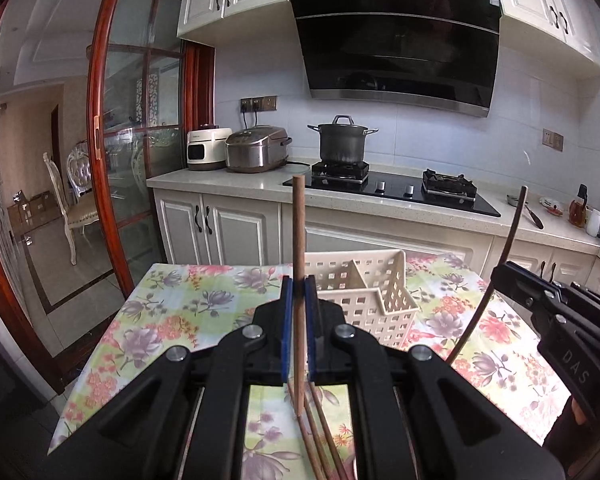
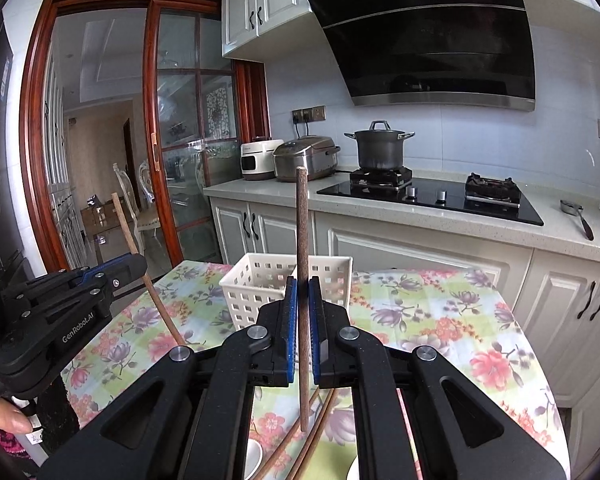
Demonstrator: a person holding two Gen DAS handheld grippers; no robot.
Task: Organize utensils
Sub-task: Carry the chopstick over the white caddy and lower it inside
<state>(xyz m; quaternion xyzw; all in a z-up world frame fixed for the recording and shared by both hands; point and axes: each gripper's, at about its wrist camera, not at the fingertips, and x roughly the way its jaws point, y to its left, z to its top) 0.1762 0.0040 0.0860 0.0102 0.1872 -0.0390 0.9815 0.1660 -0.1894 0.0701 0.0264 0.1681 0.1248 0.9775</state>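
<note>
L gripper (image 1: 299,284) & R gripper (image 2: 303,286) both clamped, side by side, tilted slightly down.

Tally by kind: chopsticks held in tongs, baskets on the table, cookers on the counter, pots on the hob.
held chopsticks: 2
baskets: 1
cookers: 2
pots: 1
Total: 6

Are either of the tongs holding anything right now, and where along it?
Both. The left tongs clamp one chopstick upright, around its middle. The right tongs clamp another chopstick the same way, also mid-length.
</note>
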